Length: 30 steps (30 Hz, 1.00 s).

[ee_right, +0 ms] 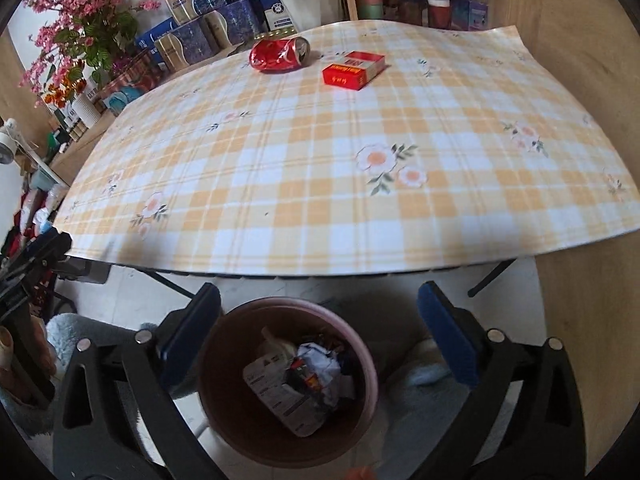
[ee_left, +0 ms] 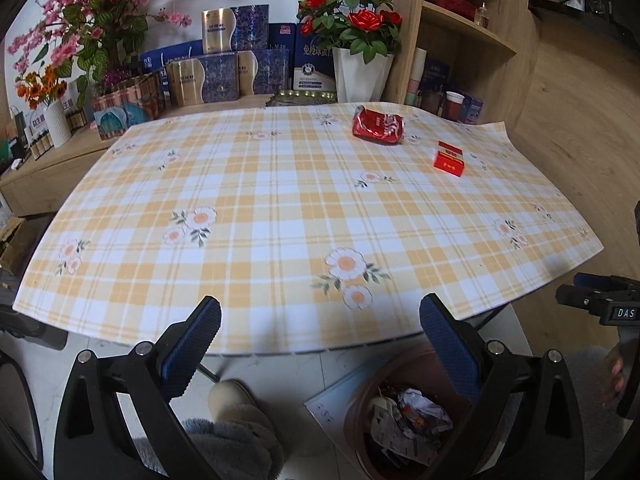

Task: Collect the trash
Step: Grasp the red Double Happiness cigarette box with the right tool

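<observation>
Red crushed can (ee_right: 279, 55) and cigarette pack (ee_right: 353, 69) lie well beyond the bin (ee_right: 224, 320); both grippers, left (ee_left: 320, 344) and right (ee_right: 319, 330), gape wide and empty; your long reach risks sliding the can off the tablecloth (ee_right: 320, 184)

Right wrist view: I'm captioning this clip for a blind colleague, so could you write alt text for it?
An open, empty right gripper hangs above a brown trash bin holding crumpled paper on the floor. Beyond it, a yellow checked tablecloth carries a crushed red can and a red cigarette pack at its far side.
</observation>
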{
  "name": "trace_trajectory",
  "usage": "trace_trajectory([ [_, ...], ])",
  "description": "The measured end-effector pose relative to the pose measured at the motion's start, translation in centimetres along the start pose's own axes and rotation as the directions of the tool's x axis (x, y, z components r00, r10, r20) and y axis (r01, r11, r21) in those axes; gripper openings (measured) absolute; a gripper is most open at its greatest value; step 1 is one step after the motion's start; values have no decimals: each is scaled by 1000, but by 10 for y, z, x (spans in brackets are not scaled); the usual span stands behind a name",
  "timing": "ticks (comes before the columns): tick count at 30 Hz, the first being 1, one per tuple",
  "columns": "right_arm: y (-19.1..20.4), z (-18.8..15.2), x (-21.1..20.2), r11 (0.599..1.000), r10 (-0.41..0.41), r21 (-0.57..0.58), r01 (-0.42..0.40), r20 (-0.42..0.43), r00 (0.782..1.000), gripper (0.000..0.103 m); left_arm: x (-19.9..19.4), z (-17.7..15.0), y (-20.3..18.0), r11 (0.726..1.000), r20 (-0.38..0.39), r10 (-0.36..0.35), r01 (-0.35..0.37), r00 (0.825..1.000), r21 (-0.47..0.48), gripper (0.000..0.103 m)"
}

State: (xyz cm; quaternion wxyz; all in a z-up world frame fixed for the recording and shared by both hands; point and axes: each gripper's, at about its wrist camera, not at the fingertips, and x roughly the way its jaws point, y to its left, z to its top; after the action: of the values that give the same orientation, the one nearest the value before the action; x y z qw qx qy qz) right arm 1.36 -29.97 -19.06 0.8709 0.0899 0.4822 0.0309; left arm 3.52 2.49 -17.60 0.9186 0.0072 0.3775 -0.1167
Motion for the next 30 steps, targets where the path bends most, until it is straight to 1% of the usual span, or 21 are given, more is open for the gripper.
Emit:
trace_trajectory([
  [5,-7,15,3,999,-28,-22,28,-4,1000,97,6,16,7,1000,29,-7,7,1000,-13,97],
  [8,-11,26,7,999,-41,-33,41,-3,999,97,8,26,8,1000,62,10,-10,998,8,97],
  [11,-14,39,13,997,-60,-51,60,-1,998,97,11,35,12,1000,78,15,-15,997,-1,97],
  [19,-19,75,22,995,-80,-60,82,32,996,97,24,51,27,999,79,31,-29,996,-35,97],
  [30,-34,112,46,996,-88,-34,88,15,996,97,47,63,39,997,56,37,-33,998,-74,97],
])
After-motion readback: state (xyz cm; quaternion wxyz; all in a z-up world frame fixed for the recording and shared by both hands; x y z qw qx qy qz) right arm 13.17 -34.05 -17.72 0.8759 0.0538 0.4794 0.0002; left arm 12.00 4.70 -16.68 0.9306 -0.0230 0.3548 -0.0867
